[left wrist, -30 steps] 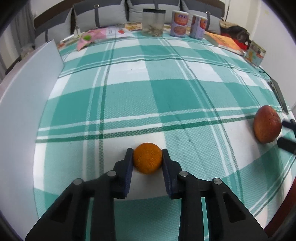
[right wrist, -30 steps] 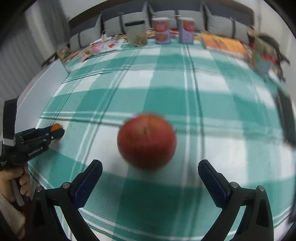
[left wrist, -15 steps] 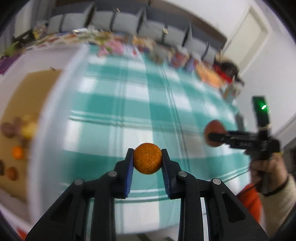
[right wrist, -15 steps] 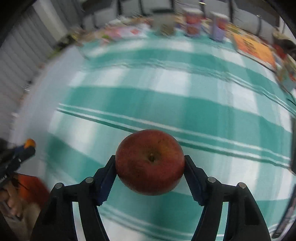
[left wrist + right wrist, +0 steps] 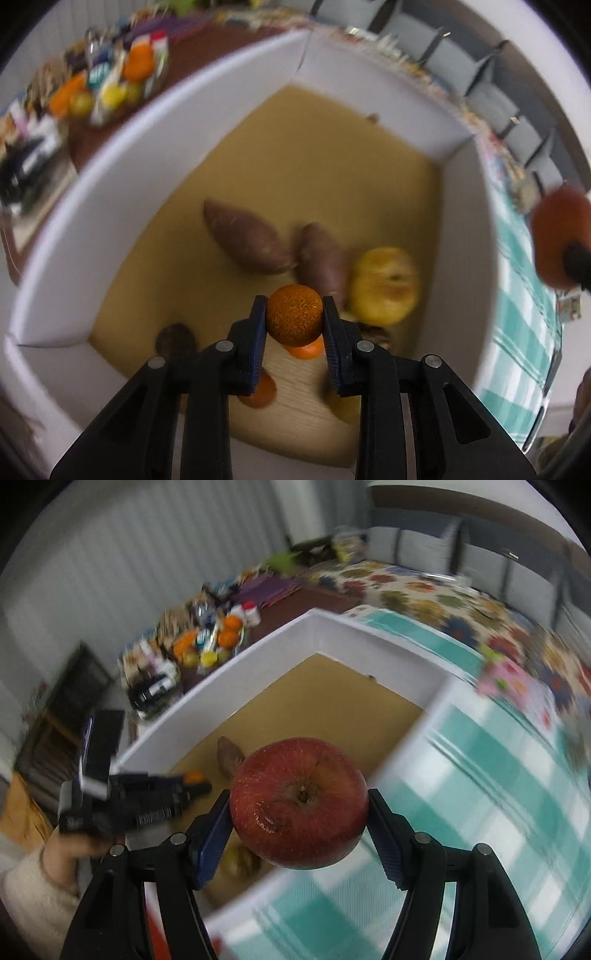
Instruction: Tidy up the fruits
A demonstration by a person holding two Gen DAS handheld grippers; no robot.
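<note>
Two fruits are in hand, each clamped at its widest girth. The left gripper (image 5: 294, 320) has its jaws nearly closed on a small orange (image 5: 294, 315), held above the near end of the white box (image 5: 155, 122). The small orange looks light and firm, its pebbled rind giving the pads purchase. The right gripper (image 5: 298, 825) has its jaws about half open and pressed against the sides of a red apple (image 5: 298, 803), stem up, hanging over the box's near corner beside the counter (image 5: 491, 786) with its green check cloth. The apple seems heavier, smooth-skinned and easily bruised, so a short drop would be wise. Inside the box, two sweet potatoes (image 5: 247, 242), a yellow apple (image 5: 384, 284) and smaller fruit crowd the near end. Beyond them, the box's far end has bare brown floor, ringed by tall white walls to clear.
</note>
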